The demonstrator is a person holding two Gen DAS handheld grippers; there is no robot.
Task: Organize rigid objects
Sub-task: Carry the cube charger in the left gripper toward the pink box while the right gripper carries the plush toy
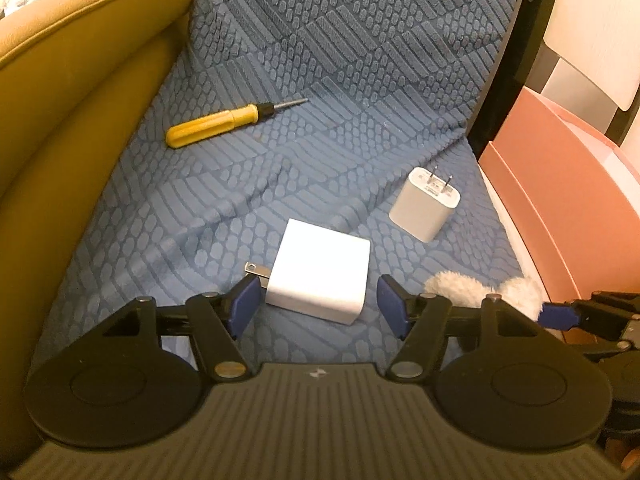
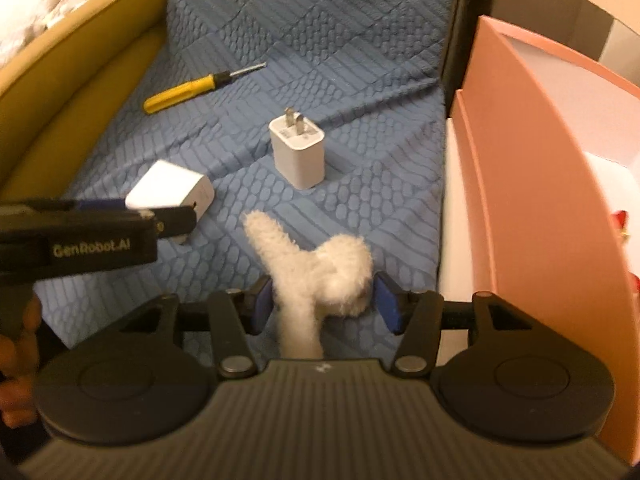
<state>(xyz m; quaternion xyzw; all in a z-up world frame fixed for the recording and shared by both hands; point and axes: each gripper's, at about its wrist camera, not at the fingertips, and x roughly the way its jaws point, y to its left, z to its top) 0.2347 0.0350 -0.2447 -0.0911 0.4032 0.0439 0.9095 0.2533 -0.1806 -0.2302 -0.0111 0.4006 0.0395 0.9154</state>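
Straddling the square white charger (image 1: 320, 276) with the left gripper (image 1: 316, 306) jaws open for a grasp, while bracketing, contact unclear, the fuzzy white plush (image 2: 320, 276) in the right gripper (image 2: 322, 306), pink box (image 2: 532, 168) waiting at three o'clock.

Looks like somebody's living room at home: a tan leather sofa arm (image 1: 80, 60) with a blue textured fabric throw (image 1: 320, 40) spread over the seat, pink cardboard box (image 2: 540, 160) alongside.
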